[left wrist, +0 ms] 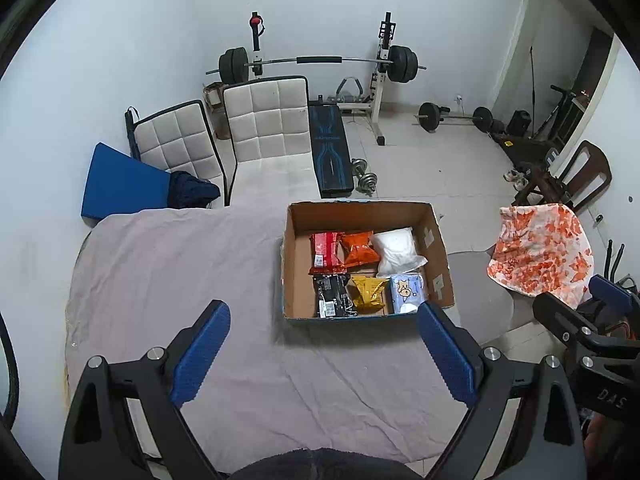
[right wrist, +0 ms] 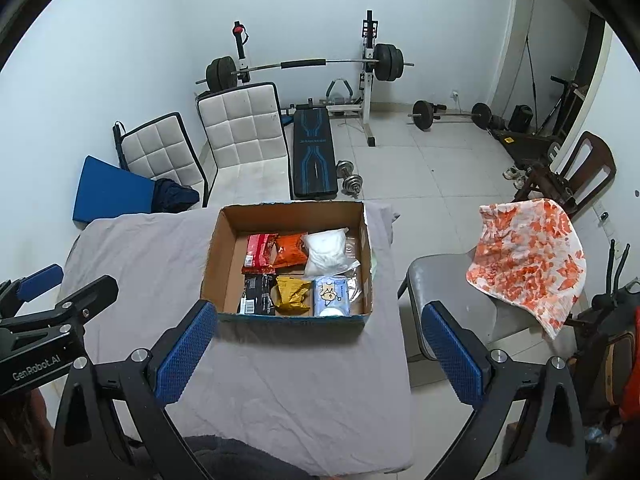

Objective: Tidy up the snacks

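- While both grippers hang above the table, the left gripper has its jaws spread wide and holds nothing.
- The right gripper is spread wide too, and it is empty.
- A cardboard box sits on the gray cloth that covers the table, toward the far right side.
- Six snacks lie inside the box in two rows.
- In the back row are a red packet, an orange packet and a white bag.
- In the front row are a black packet, a yellow packet and a light blue pack with a little animal picture on it.
- Something clear, maybe a plastic bag, lies by the right wall of the box, but it is hard to see.
- An orange and white towel hangs over a chair to the right of the table.
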`<state>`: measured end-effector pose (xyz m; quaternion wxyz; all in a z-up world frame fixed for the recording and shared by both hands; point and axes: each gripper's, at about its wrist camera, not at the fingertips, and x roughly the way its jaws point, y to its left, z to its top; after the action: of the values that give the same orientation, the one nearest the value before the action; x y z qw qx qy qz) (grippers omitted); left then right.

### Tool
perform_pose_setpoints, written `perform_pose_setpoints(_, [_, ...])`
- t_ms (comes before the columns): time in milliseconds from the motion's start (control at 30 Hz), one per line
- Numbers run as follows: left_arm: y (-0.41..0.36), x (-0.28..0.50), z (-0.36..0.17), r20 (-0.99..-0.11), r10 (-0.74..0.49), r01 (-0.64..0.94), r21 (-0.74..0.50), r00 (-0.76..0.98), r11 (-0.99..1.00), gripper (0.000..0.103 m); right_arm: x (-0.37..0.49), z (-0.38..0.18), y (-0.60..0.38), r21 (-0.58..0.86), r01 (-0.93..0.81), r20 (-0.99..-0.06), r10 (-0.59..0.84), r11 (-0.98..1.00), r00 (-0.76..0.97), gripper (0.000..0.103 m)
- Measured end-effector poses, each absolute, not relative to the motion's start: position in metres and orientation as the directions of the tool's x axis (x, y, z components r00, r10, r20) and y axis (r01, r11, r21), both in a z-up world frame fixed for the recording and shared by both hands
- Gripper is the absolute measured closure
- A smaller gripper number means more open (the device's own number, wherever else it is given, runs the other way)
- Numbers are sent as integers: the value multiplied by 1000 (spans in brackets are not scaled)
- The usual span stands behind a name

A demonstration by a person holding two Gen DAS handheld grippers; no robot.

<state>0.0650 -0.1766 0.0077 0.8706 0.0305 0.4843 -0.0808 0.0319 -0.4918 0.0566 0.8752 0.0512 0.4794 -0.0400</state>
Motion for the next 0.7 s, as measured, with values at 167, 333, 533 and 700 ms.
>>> perform_pose_setpoints(167, [-177, 60, 11, -844, -110, 168, -24, 526, 985, 7, 22, 66, -491, 47, 123, -835, -29, 991, 549, 0])
perform_pose_setpoints(333, [-177, 56, 15, -836, -115, 169, -27, 537, 985, 7, 15, 74, -493, 42, 136, -826, -43, 990, 562, 0])
perform_pose_setpoints(533, [-180, 55, 16, -833, -118, 180, -22, 540, 983, 7, 13, 80, -494, 33, 138, -819, -52, 990, 571, 0])
perform_pose_setpoints(700, [-177, 54, 15, -835, -117, 177, -25, 538, 984, 7, 14, 82, -494, 25, 137, -814, -60, 990, 578, 0])
